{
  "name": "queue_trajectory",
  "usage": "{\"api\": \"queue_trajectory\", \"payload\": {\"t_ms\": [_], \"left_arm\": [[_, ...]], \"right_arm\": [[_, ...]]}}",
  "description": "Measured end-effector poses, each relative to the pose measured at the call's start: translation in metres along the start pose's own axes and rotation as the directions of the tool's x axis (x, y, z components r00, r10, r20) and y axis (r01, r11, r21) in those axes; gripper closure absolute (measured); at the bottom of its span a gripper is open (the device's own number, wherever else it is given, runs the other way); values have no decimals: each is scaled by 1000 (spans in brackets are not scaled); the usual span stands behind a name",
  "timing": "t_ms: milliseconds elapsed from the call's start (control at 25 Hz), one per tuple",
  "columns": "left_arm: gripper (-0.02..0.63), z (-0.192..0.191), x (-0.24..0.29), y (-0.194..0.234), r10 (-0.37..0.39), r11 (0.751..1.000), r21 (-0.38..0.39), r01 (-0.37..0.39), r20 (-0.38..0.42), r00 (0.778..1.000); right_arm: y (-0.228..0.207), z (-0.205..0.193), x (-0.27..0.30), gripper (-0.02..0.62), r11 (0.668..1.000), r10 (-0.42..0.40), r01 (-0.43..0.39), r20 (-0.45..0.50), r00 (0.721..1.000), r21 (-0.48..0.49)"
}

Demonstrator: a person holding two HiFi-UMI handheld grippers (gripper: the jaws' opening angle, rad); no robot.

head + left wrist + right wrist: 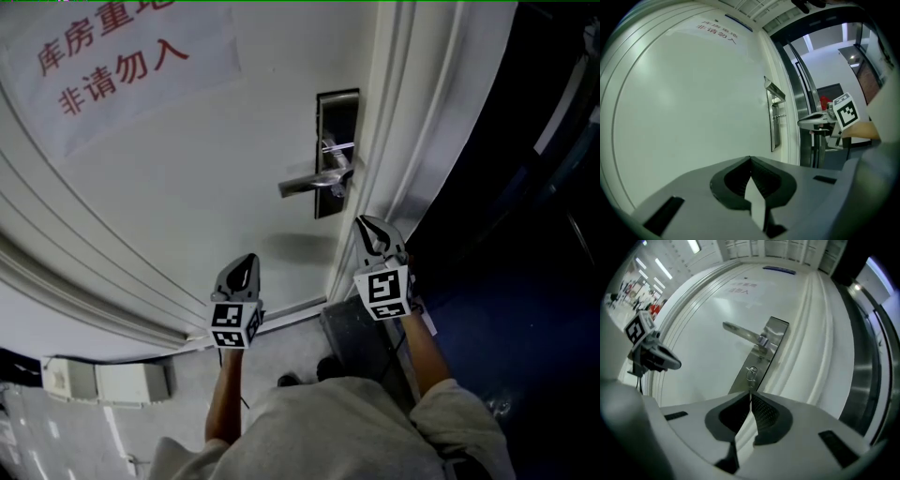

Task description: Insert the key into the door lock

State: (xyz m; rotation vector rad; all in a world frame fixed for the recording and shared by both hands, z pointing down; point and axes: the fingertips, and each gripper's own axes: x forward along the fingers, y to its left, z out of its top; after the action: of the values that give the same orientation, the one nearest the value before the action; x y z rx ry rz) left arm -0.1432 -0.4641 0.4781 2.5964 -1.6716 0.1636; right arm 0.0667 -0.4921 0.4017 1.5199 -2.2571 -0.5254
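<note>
A steel lock plate with a lever handle sits at the right edge of a white door. A key with a small ring sticks out of the keyhole; it also shows as a silver glint, the key. My right gripper is held near the door edge just short of the plate. Its jaws are shut and I see nothing between them. In the right gripper view its tips line up right under the key. My left gripper hangs further left, shut and empty, facing bare door.
A paper sign with red characters is stuck on the door at the upper left. The white door frame runs beside the lock, with a dark opening to its right. The person's arms and knees fill the bottom of the head view.
</note>
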Motion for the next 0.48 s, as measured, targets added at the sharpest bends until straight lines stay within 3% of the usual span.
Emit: {"api": "queue_trajectory", "payload": {"t_ms": [80, 200, 480], "left_arm": [[589, 0, 0, 0, 0, 1000, 1, 0, 0, 1000], [589, 2, -3, 1, 6, 1000, 2, -6, 2, 1000], [589, 6, -14, 13, 48, 999, 4, -48, 7, 999]], "right_arm": [[-3, -3, -5, 571, 992, 6, -8, 23, 1000, 125], [-8, -10, -10, 572, 971, -2, -6, 36, 999, 238], [2, -22, -7, 574, 962, 12, -20, 31, 999, 274]]}}
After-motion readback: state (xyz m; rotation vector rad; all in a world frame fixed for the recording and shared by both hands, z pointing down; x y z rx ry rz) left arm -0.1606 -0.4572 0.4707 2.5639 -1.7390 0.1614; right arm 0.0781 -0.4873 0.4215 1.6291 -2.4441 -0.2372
